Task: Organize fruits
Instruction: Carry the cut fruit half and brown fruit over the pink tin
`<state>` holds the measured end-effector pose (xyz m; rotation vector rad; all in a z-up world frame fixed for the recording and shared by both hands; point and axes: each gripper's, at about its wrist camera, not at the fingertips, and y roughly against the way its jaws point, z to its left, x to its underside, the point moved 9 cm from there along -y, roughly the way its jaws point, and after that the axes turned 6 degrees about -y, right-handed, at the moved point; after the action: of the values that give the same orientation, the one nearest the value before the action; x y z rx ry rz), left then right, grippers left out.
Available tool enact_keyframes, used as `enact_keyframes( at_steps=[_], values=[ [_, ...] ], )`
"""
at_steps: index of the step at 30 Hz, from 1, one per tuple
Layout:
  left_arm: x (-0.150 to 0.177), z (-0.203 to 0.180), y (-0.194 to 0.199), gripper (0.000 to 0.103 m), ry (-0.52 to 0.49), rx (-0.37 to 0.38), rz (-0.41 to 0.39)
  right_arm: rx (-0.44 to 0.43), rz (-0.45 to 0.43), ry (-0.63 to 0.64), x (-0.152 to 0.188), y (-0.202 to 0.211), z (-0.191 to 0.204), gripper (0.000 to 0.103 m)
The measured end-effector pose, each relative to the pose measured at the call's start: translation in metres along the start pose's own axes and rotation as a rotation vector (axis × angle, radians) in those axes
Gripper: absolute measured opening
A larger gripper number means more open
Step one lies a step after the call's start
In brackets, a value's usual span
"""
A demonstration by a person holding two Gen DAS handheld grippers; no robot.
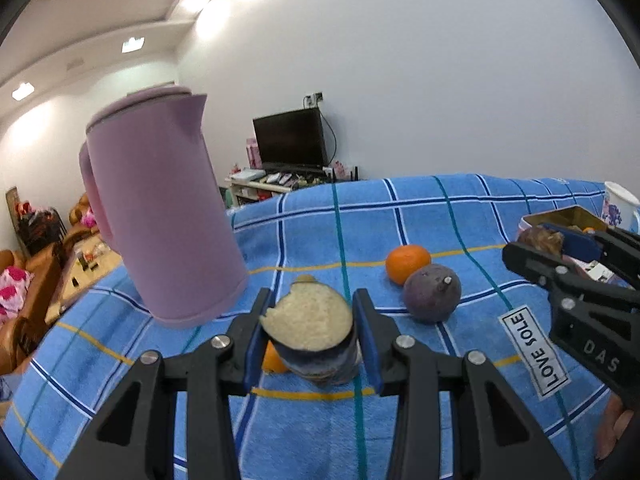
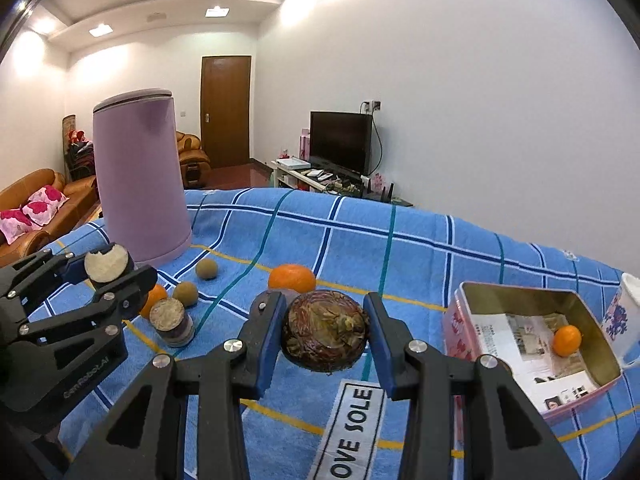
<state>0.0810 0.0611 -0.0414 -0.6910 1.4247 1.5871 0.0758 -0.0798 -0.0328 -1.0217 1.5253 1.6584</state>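
Note:
My left gripper is shut on a cut piece of dark-skinned fruit with pale flesh, held above the blue checked cloth; it also shows in the right wrist view. My right gripper is shut on a brown mottled round fruit. An orange and a purple fruit lie on the cloth. In the right wrist view an orange, another cut piece, two brown round fruits and a small orange lie on the cloth. A pink tin box holds a small orange.
A tall lilac kettle stands at the back left of the table. A white mug with blue print stands right of the tin. The cloth's "LOVE SOLE" label lies near the front. A TV and sofas stand beyond the table.

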Motion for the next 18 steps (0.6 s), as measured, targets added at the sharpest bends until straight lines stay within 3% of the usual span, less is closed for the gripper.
enact_keyframes(
  at_steps=[4,18],
  values=[
    [0.002,-0.005,-0.001,0.042,0.051,0.050,0.023,0.008,-0.010,0.000,-0.002,0.003,-0.011,0.042],
    [-0.019,-0.054,0.007,0.042,0.031,0.073,-0.015,0.109,-0.022,-0.048,-0.005,0.011,-0.071,0.042]
  ],
)
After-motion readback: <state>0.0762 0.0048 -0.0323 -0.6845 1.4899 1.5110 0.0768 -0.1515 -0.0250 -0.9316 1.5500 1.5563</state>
